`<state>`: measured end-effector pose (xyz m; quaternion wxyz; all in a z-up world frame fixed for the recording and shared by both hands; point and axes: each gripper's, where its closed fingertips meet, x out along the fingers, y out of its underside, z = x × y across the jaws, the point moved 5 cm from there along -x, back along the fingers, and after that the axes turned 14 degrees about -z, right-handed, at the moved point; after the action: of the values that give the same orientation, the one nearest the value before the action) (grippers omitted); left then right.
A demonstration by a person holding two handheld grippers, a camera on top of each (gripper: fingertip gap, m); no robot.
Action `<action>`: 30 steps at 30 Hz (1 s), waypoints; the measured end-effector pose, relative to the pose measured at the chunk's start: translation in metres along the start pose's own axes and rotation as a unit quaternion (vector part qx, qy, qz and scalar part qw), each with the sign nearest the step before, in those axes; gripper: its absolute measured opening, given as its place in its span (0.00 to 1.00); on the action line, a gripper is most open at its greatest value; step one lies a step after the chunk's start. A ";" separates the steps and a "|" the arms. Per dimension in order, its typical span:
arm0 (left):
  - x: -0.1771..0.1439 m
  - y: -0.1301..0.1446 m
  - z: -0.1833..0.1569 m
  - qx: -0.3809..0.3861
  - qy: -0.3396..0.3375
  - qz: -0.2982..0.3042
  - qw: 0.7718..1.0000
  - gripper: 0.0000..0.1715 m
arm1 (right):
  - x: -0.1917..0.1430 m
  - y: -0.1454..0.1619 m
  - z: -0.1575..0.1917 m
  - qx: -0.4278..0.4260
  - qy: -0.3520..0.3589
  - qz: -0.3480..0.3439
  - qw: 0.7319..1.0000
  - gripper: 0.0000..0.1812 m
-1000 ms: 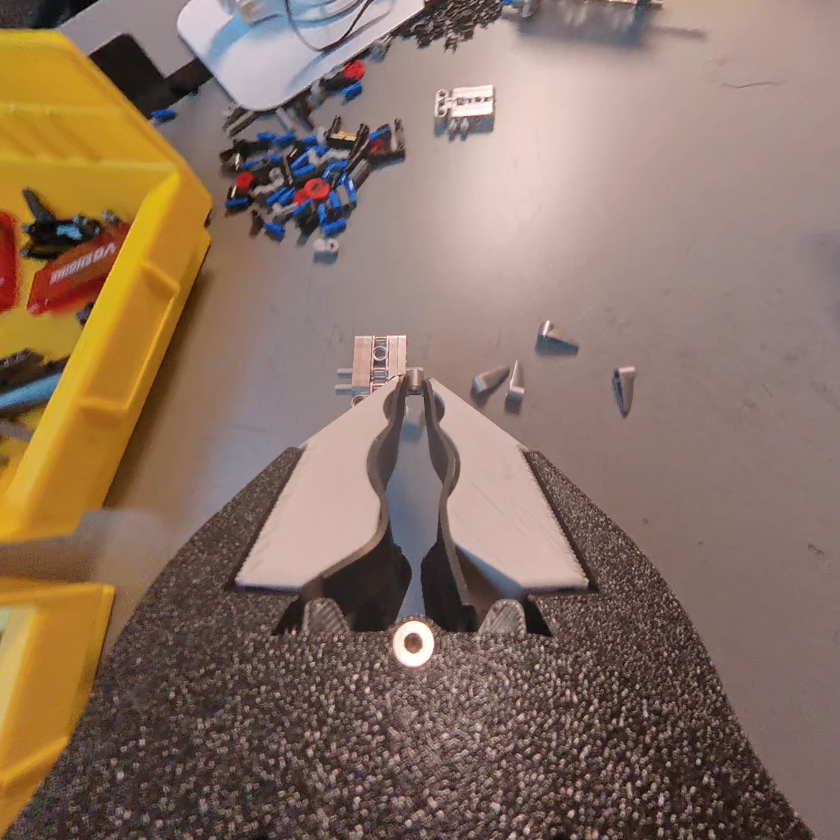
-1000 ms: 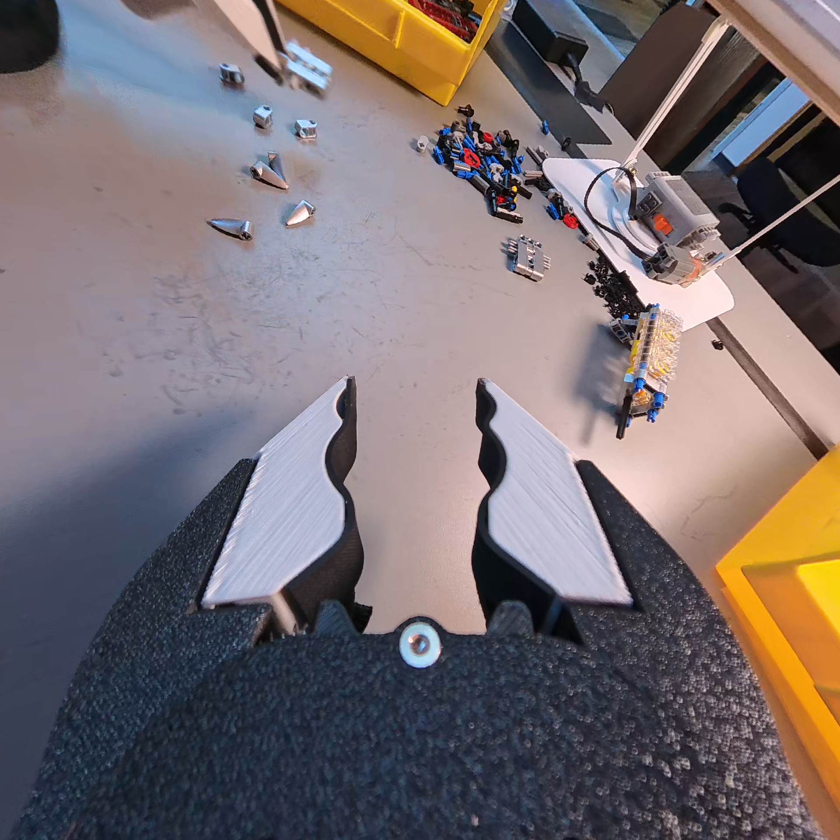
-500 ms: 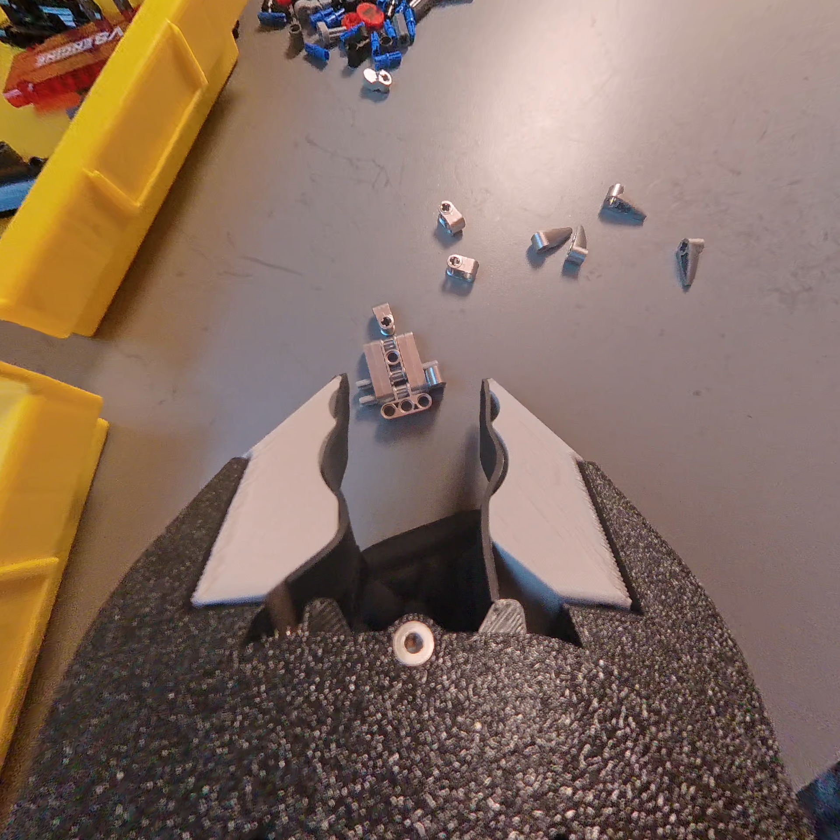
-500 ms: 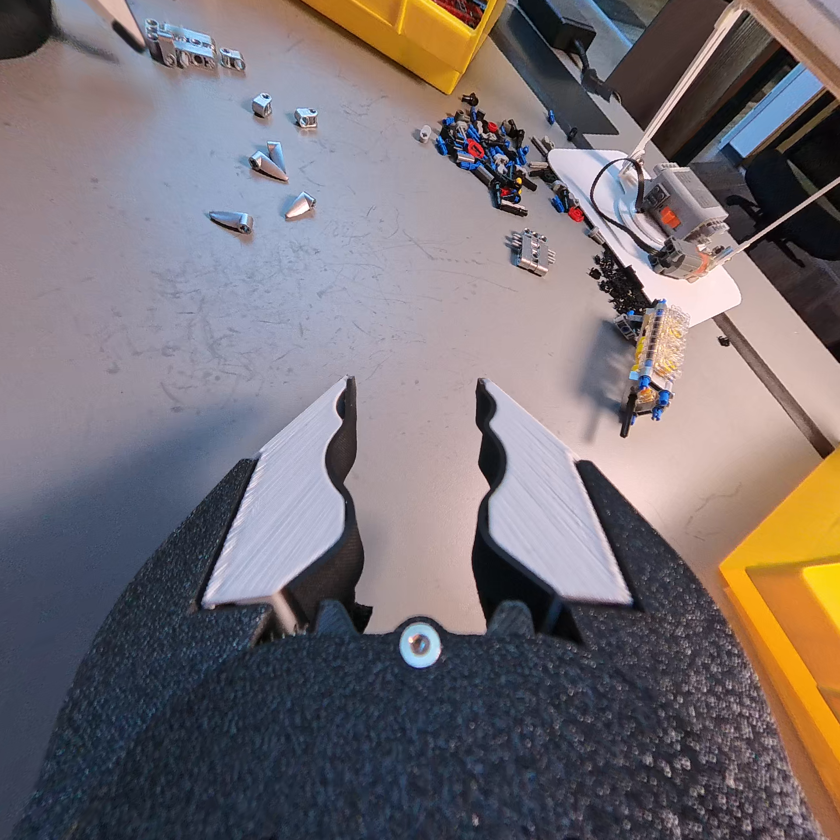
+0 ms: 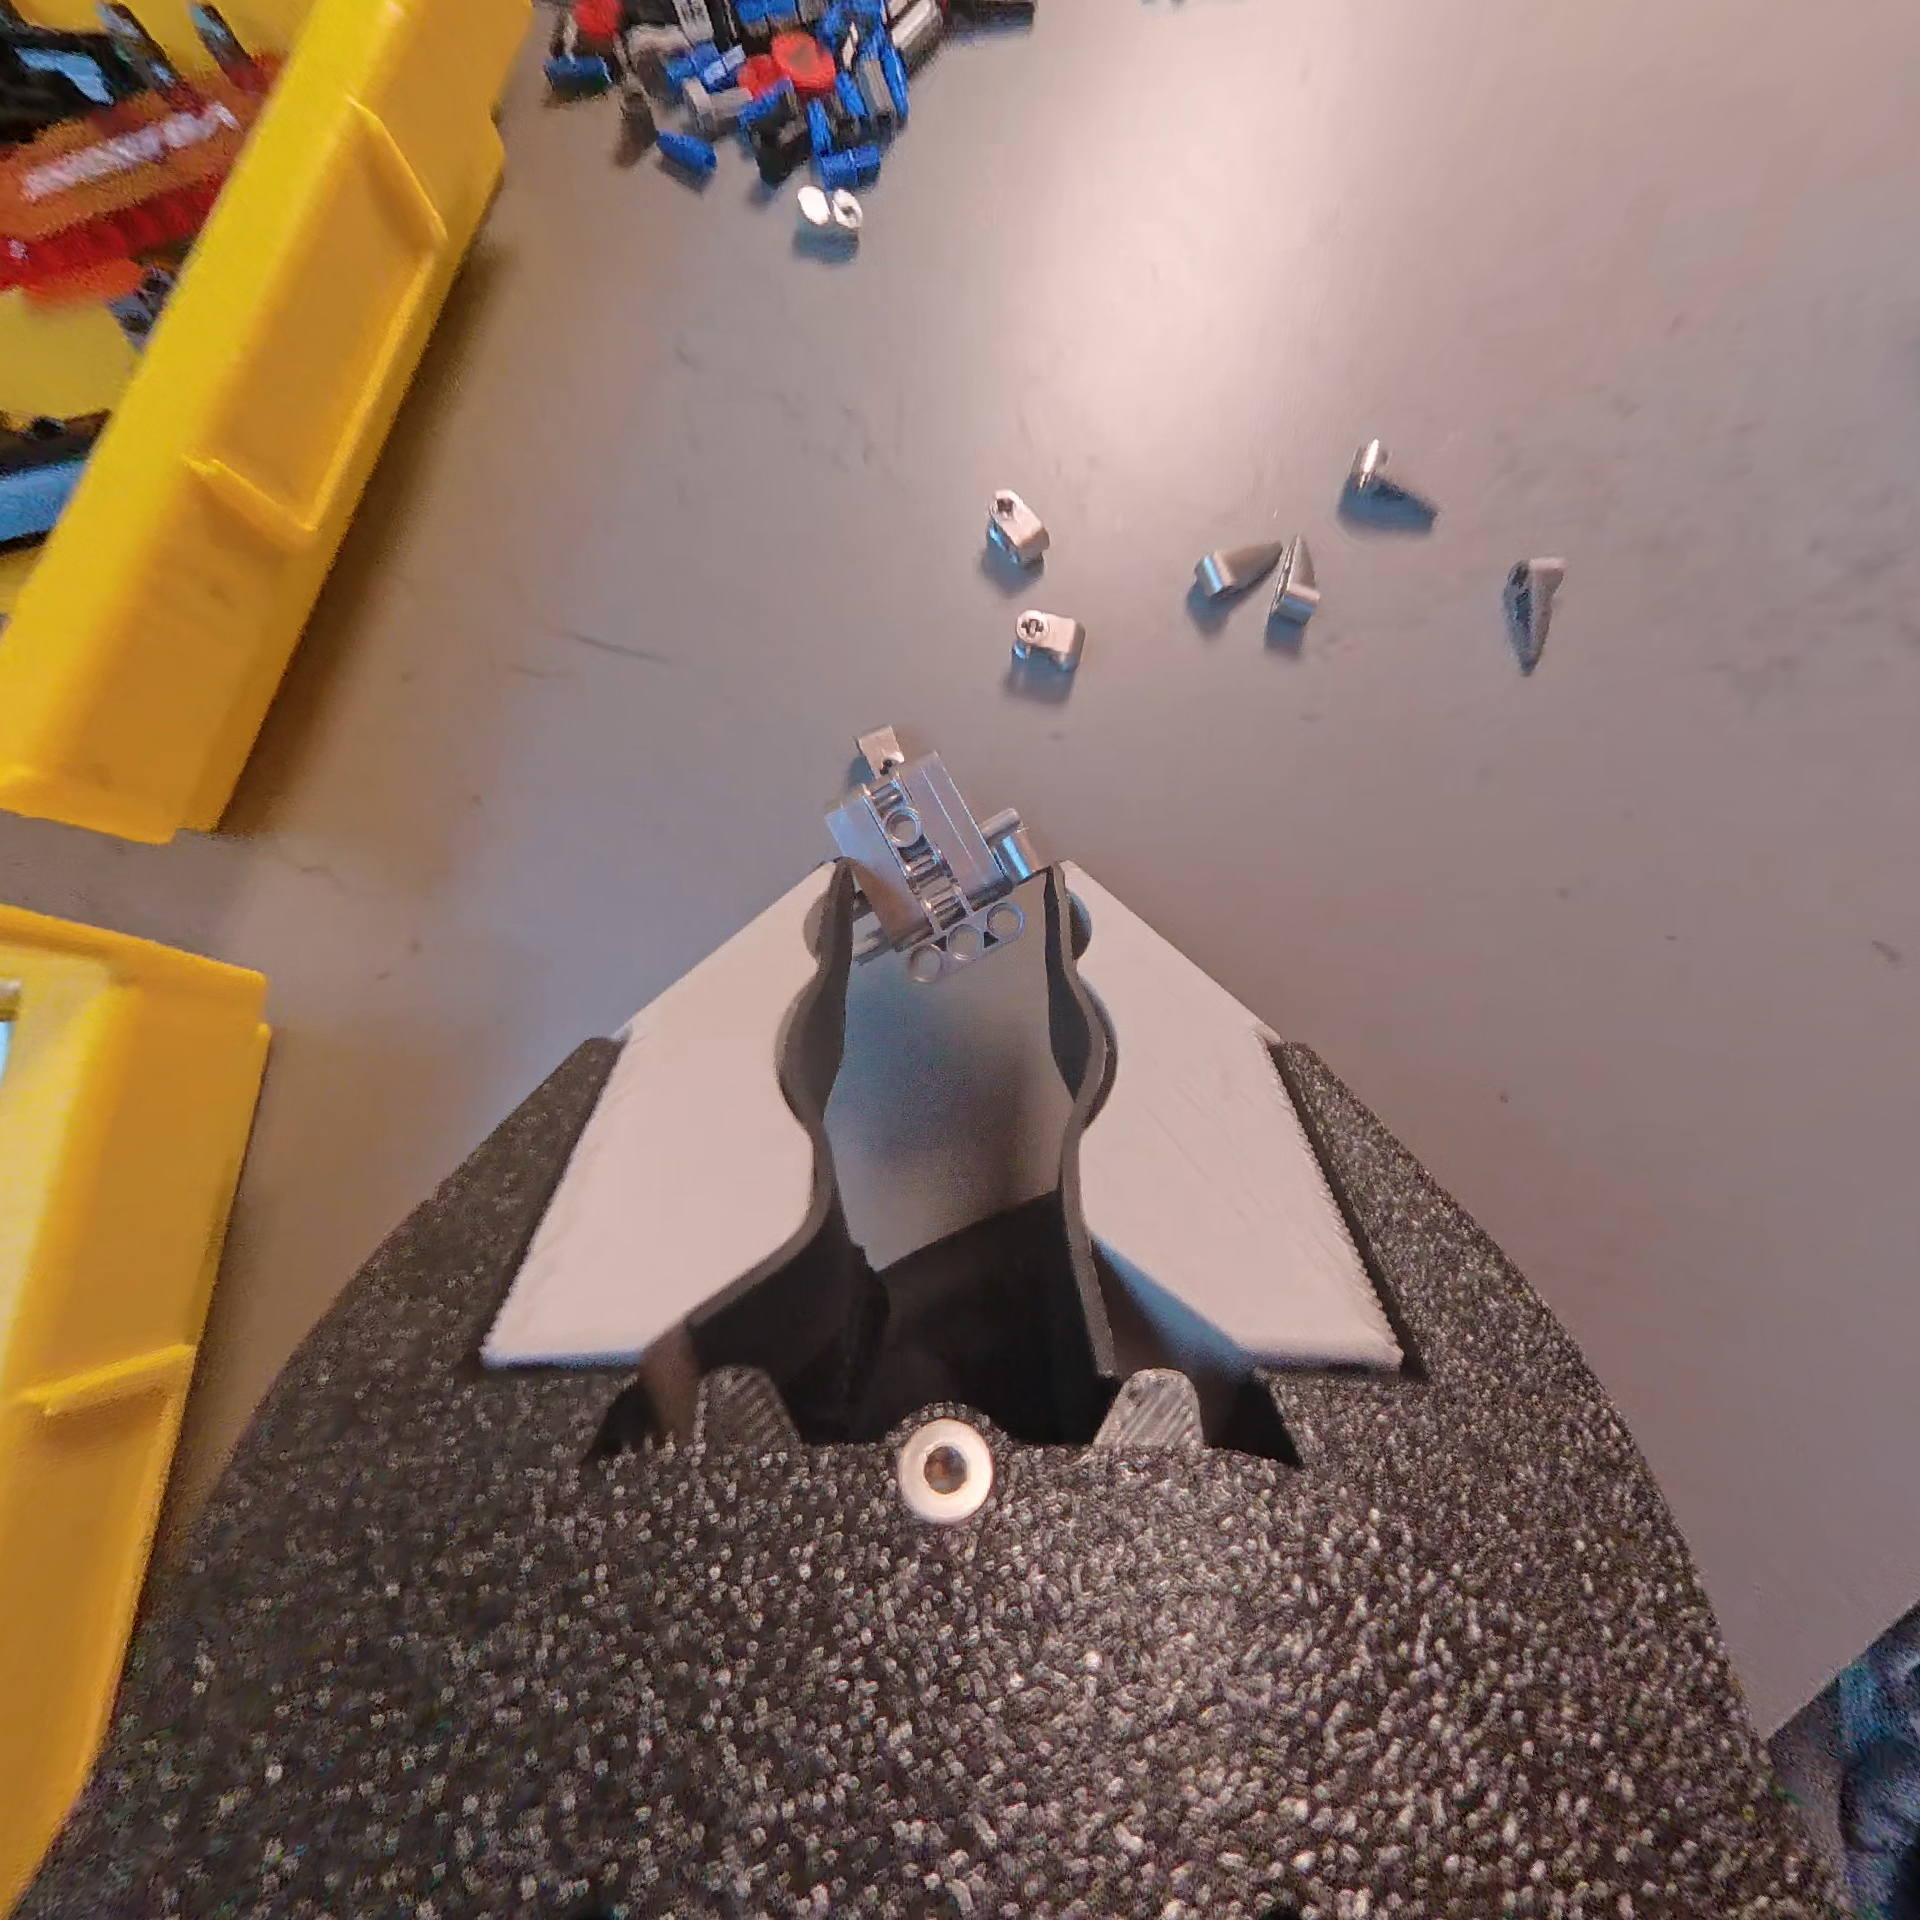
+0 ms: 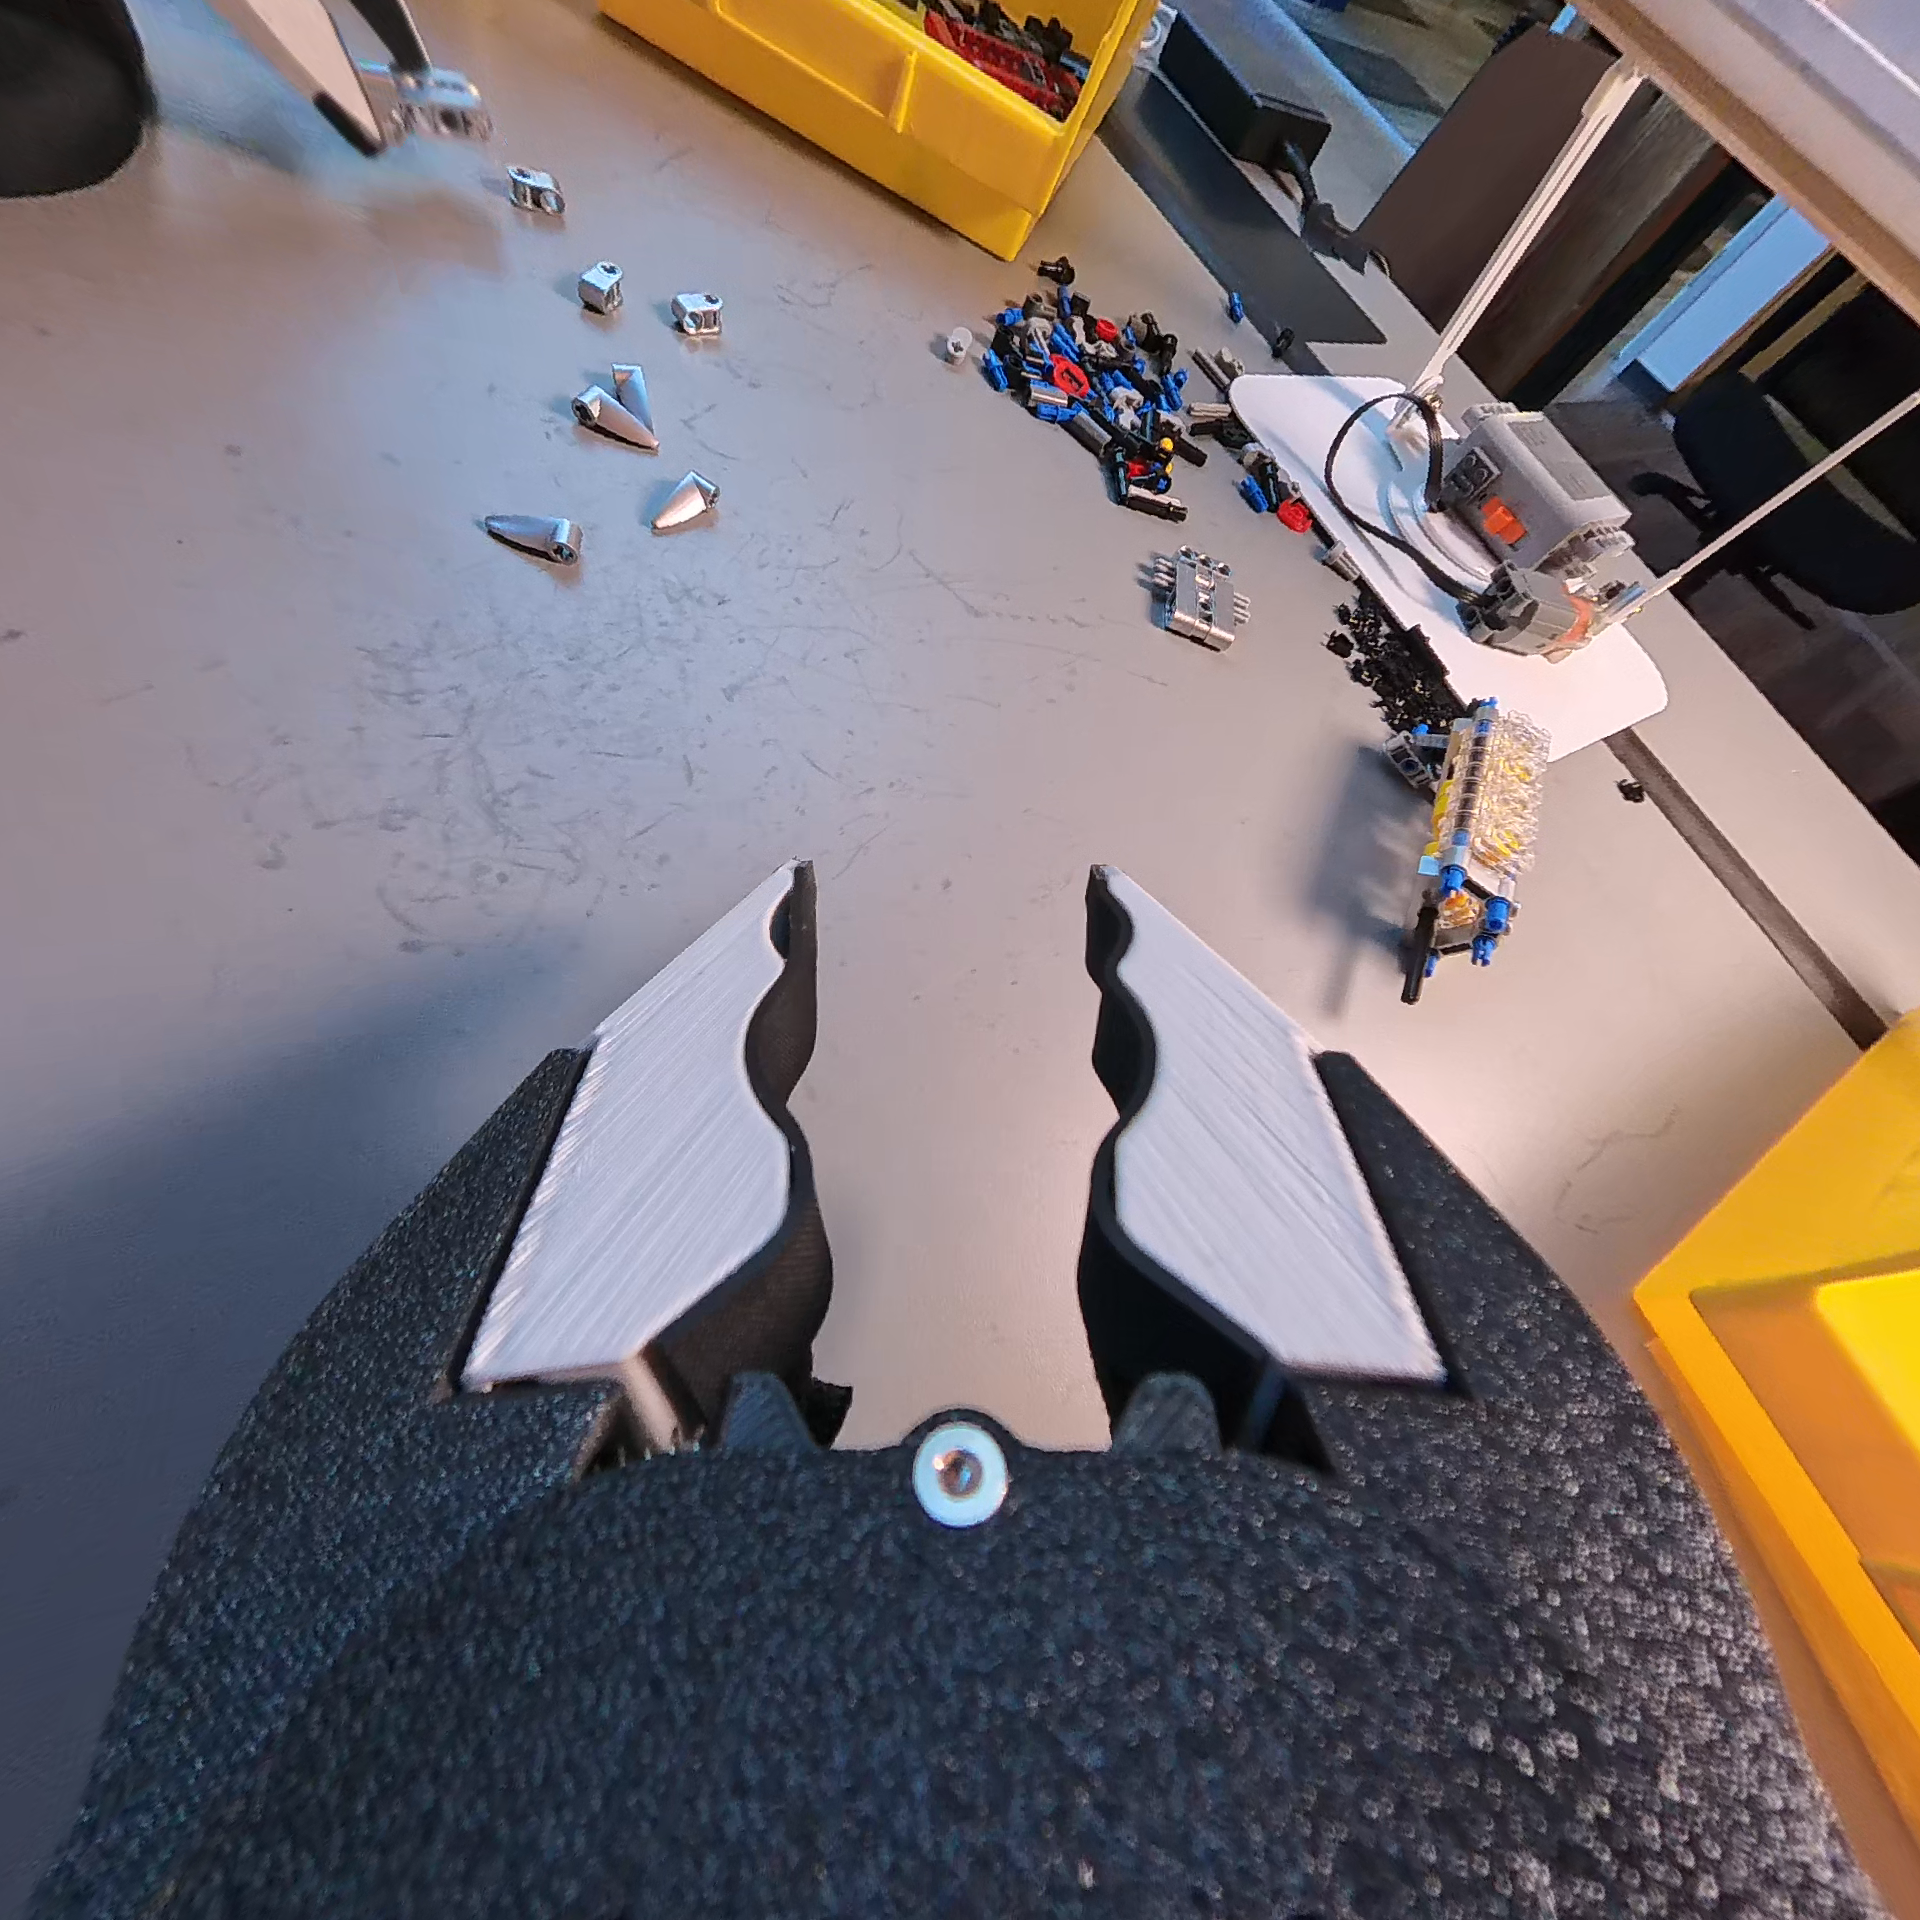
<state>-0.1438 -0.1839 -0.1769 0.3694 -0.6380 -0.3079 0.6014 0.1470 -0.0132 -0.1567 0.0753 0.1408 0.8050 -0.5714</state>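
Grip comes first: my left gripper (image 5: 945, 878) is drawn in narrow and clamps the lower end of a small grey Technic assembly (image 5: 925, 862). The piece leans back and to one side, probably because only its bottom edge sits between the tips while the rest sticks out ahead of them. The right wrist view shows it clear of the table (image 5: 1455, 935), with its shadow beneath. Just beyond it a single grey connector (image 5: 881, 746) peeks out. Farther on lie two more grey connectors (image 5: 1016, 525), each apart from the other, and to their right four grey tapered pieces (image 5: 1236, 569), two of them touching. They are spread loosely, so each has bare table around it. To my left stand two yellow bins (image 5: 239, 416); the farther one holds red and black parts. At the far edge is a heap of blue, black and red pins (image 5: 769, 94), piled too tightly to tell the parts apart. My right gripper (image 6: 951, 883) is spread wide with nothing between its fingers, hovering over bare table well away from every part. Ahead to its right a clear and yellow build with blue pins (image 6: 1475, 821) lies on its side. Past that lies a second grey Technic assembly (image 6: 1200, 603), then a white lamp base (image 6: 1455, 644) carrying a grey battery box (image 6: 1538, 488) with its cable.
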 end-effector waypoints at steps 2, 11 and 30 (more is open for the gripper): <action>-0.007 -0.007 0.002 -0.006 -0.009 -0.025 1.000 0.21 | 0.001 0.001 0.000 0.001 -0.002 0.003 1.000 0.28; -0.011 0.006 -0.012 0.040 0.084 0.062 0.994 0.31 | 0.005 0.005 0.006 -0.018 -0.014 0.025 0.999 0.28; 0.001 0.011 0.013 0.086 0.103 0.050 0.990 0.27 | 0.007 0.009 0.010 -0.014 -0.037 0.039 0.998 0.27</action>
<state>-0.1575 -0.1876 -0.1869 0.4222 -0.6772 -0.1830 0.5742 0.1425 -0.0192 -0.1704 0.1291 0.1497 0.8035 -0.5615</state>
